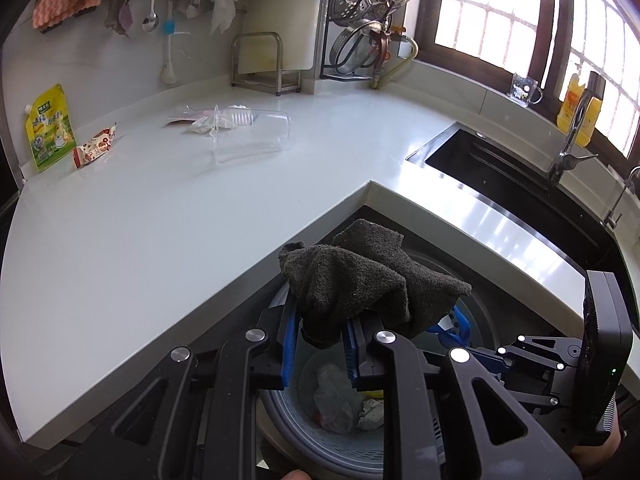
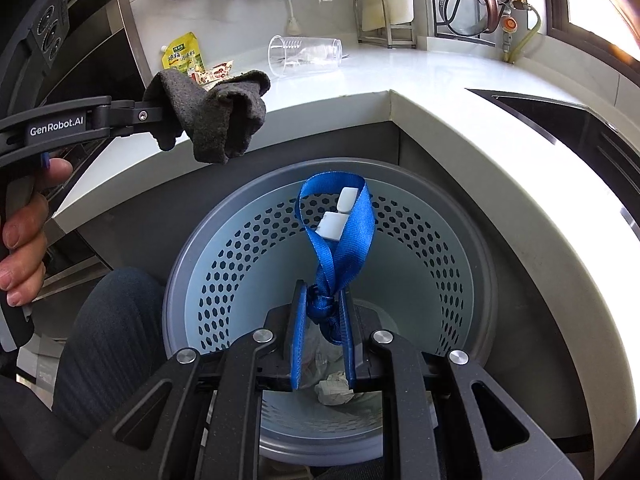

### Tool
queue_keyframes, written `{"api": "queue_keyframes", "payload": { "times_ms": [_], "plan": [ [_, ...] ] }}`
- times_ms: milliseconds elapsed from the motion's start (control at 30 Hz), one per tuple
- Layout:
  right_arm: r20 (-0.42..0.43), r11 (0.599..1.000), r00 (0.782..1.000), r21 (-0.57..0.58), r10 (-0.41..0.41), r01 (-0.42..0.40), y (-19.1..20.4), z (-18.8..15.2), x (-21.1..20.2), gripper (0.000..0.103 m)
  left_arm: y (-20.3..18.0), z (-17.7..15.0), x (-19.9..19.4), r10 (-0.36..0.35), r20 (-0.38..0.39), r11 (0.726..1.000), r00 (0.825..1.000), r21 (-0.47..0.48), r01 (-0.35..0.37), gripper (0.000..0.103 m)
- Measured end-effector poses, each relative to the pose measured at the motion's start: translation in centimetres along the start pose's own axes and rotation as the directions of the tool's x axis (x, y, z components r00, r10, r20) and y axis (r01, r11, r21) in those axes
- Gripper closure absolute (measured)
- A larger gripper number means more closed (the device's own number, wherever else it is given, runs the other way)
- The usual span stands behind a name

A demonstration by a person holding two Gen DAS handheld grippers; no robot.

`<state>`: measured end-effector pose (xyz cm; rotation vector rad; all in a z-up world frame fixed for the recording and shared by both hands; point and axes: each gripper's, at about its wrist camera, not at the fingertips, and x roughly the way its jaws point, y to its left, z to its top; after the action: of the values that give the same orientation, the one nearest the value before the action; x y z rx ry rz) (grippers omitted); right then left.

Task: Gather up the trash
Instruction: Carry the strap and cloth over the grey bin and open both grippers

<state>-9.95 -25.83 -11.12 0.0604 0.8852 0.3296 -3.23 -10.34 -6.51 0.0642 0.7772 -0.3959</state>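
My left gripper point(image 1: 322, 320) is shut on a dark grey rag point(image 1: 360, 280) and holds it above the grey perforated bin point(image 1: 296, 436). In the right wrist view this gripper point(image 2: 160, 114) comes in from the left with the rag point(image 2: 224, 120) drooping over the counter's edge. My right gripper point(image 2: 323, 292) is shut on the knot of a blue strap point(image 2: 340, 236) over the bin point(image 2: 440, 240); two white clips point(image 2: 334, 216) hang in the strap's loop. Crumpled paper point(image 2: 334, 392) and plastic lie in the bin's bottom. On the counter lie a clear cup point(image 1: 252, 134) on its side, a snack wrapper point(image 1: 96, 144) and a yellow pouch point(image 1: 50, 128).
The bin stands on the floor in the inner corner of the L-shaped white counter point(image 1: 160, 220). A sink point(image 1: 480, 160) with a faucet point(image 1: 572, 140) is at the right, a dish rack point(image 1: 360, 40) at the back. A person's knee point(image 2: 108, 320) is left of the bin.
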Motion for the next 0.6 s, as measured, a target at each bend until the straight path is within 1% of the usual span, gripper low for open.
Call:
{"api": "queue_keyframes", "payload": {
  "times_ms": [600],
  "plan": [
    [-0.008,1.000,1.000,0.016,0.011,-0.011,-0.5,-0.7,0.1,0.088,-1.2,-0.3,1.0,-0.011,-0.030,0.999,1.000,0.032,0.012,0.083]
  ]
}}
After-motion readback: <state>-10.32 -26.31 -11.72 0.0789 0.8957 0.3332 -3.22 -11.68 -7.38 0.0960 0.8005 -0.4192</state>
